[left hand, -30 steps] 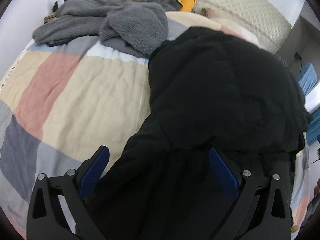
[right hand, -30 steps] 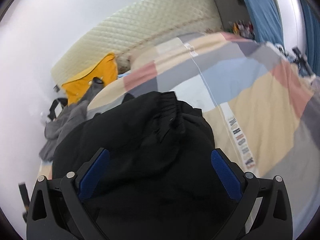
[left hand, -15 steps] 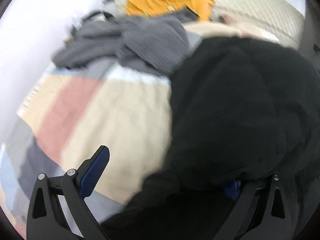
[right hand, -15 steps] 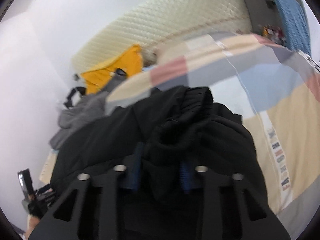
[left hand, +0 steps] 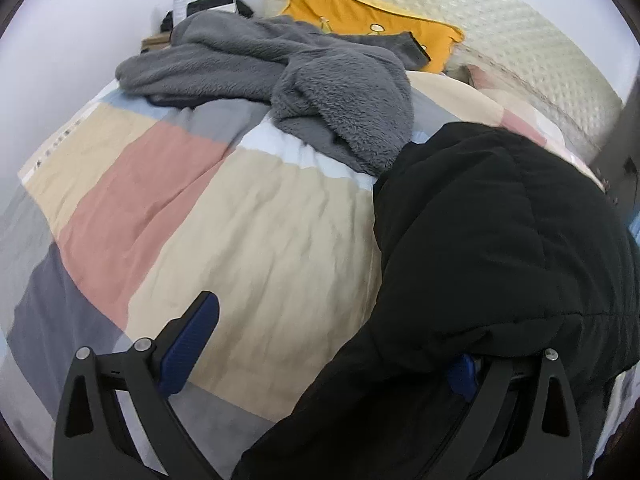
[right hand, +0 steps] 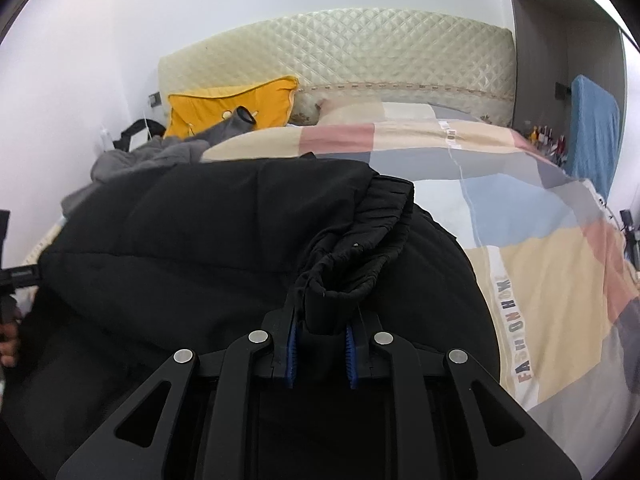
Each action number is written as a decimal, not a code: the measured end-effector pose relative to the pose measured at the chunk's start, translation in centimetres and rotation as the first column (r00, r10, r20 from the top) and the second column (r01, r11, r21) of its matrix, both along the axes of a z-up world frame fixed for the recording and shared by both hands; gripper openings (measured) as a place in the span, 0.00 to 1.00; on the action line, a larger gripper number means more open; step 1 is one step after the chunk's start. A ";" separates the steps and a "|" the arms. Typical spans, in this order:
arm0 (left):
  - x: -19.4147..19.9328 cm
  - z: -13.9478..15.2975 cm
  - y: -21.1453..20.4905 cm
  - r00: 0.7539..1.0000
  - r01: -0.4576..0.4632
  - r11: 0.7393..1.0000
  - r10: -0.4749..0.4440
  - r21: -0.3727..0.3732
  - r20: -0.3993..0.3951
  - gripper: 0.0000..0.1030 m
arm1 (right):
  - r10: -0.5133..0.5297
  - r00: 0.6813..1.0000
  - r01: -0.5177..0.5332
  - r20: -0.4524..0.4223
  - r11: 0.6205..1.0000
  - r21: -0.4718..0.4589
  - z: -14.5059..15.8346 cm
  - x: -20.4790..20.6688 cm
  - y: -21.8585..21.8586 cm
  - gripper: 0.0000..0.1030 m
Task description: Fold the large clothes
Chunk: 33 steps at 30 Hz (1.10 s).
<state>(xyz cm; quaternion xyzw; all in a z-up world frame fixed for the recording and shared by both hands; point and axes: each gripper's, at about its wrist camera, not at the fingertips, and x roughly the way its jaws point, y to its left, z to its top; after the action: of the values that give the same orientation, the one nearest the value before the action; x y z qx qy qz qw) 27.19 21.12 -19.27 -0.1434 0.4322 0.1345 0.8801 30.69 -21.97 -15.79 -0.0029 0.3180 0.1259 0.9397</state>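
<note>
A large black padded jacket (left hand: 500, 240) lies bunched on a patchwork duvet (left hand: 200, 220). In the right wrist view its ribbed cuff (right hand: 360, 248) rises out of my right gripper (right hand: 320, 352). That gripper's jaws are closing, and the blue pads press on the black fabric from both sides. My left gripper (left hand: 328, 360) stands wide open at the jacket's left edge. Its left pad (left hand: 192, 344) is over bare duvet. Its right pad (left hand: 462, 376) is mostly hidden under a fold of the jacket.
A grey fleece garment (left hand: 300, 80) is heaped at the head of the bed, in front of a yellow pillow (left hand: 360, 16) and a quilted headboard (right hand: 360, 52). A blue cloth (right hand: 592, 128) hangs at the right. A hand (right hand: 8, 340) shows at the left edge.
The right gripper went from wide open over the jacket to closed on its cuff, and it rolled. The left gripper shifted left, so bare duvet now shows between its fingers.
</note>
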 end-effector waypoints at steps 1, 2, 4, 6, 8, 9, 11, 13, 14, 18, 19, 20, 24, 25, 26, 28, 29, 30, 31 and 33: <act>0.0 0.0 -0.2 1.000 0.008 1.000 -0.008 0.012 0.001 0.96 | -0.007 1.000 0.007 -0.003 1.000 -0.005 -0.2 0.3 0.0 0.15; -0.2 0.0 -0.4 1.000 0.012 1.000 -0.012 0.022 0.002 0.96 | -0.018 1.000 0.018 -0.011 1.000 -0.007 -0.6 0.7 0.1 0.15; 0.0 -0.2 -0.5 1.000 0.018 0.999 -0.018 0.041 0.004 0.96 | -0.026 0.999 0.025 -0.031 1.000 -0.018 -1.5 0.9 0.3 0.15; 0.2 -0.3 -0.6 1.000 0.024 0.997 -0.024 0.070 0.005 0.96 | -0.028 0.999 0.026 -0.039 0.999 -0.044 -2.2 0.9 0.6 0.15; 0.3 -0.4 -0.8 0.999 0.031 0.995 -0.032 0.096 0.005 0.96 | -0.028 0.999 0.025 -0.041 0.998 -0.056 -2.6 0.9 0.7 0.15; 0.3 -0.5 -0.9 1.000 0.030 0.994 -0.031 0.108 0.005 0.96 | -0.025 0.998 0.022 -0.049 0.998 -0.056 -2.8 1.0 0.7 0.15; 0.5 -0.8 -1.1 1.000 0.030 0.990 -0.031 0.136 0.003 0.96 | -0.013 0.998 0.009 -0.056 0.998 -0.065 -3.0 1.4 0.7 0.15; 0.7 -1.1 -1.6 0.999 0.036 0.985 -0.036 0.169 -0.001 0.96 | -0.005 0.999 0.001 -0.053 0.997 -0.077 -3.4 1.6 0.6 0.15; 0.7 -1.2 -1.7 0.999 0.041 0.983 -0.041 0.181 -0.005 0.96 | -0.003 0.999 -0.001 -0.053 0.997 -0.081 -3.6 1.7 0.7 0.15; 1.1 -1.6 -2.2 0.999 0.050 0.979 -0.049 0.200 -0.011 0.96 | 0.003 0.999 -0.009 -0.048 0.993 -0.115 -4.3 2.3 1.1 0.15; 1.1 -1.6 -2.3 0.999 0.051 0.979 -0.049 0.199 -0.015 0.96 | 0.003 0.999 -0.009 -0.049 0.993 -0.118 -4.5 2.3 1.2 0.15; 1.2 -1.6 -2.3 0.999 0.051 0.979 -0.049 0.197 -0.016 0.96 | 0.001 0.999 -0.007 -0.051 0.993 -0.115 -4.5 2.2 1.1 0.15; 1.2 -1.3 -2.3 0.999 0.031 0.981 -0.028 0.190 -0.017 0.96 | 0.010 1.000 -0.012 -0.020 0.998 -0.060 -4.3 1.3 0.3 0.17; 1.2 -1.1 -2.2 1.000 0.016 0.982 -0.012 0.186 -0.023 0.96 | 0.013 1.000 -0.014 -0.014 0.998 -0.065 -4.2 1.0 0.3 0.18; 1.3 -1.0 -2.2 1.000 0.010 0.983 -0.005 0.181 -0.031 0.96 | 0.011 1.000 -0.012 -0.013 0.997 -0.070 -4.0 0.7 0.3 0.18; 1.1 -0.7 -2.2 0.999 0.003 0.987 0.003 0.161 -0.037 0.96 | 0.005 1.000 -0.007 -0.023 0.998 -0.062 -3.4 0.2 0.2 0.24; 1.0 -0.5 -2.3 0.999 0.001 0.987 0.004 0.159 -0.034 0.96 | 0.001 1.000 -0.003 -0.027 0.998 -0.058 -3.0 -0.1 0.1 0.31; 0.8 -0.3 -2.3 1.000 0.003 0.987 0.002 0.162 -0.031 0.96 | -0.001 1.000 0.000 -0.025 0.998 -0.056 -2.7 -0.5 0.1 0.34; 0.7 0.0 -2.5 1.000 0.010 0.986 -0.005 0.169 -0.029 0.96 | 0.001 1.000 -0.002 -0.022 0.999 -0.053 -2.4 -1.0 -0.1 0.36; 0.3 0.4 -2.7 1.000 0.020 0.985 -0.015 0.171 -0.026 0.96 | 0.002 1.000 -0.002 -0.016 0.999 -0.043 -1.7 -2.1 -0.5 0.53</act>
<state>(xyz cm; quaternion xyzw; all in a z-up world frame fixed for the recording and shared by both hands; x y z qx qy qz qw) 27.53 18.43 -18.84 -0.0620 0.4310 0.1651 0.8850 28.57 -22.48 -17.47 -0.0225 0.3283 0.1199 0.9367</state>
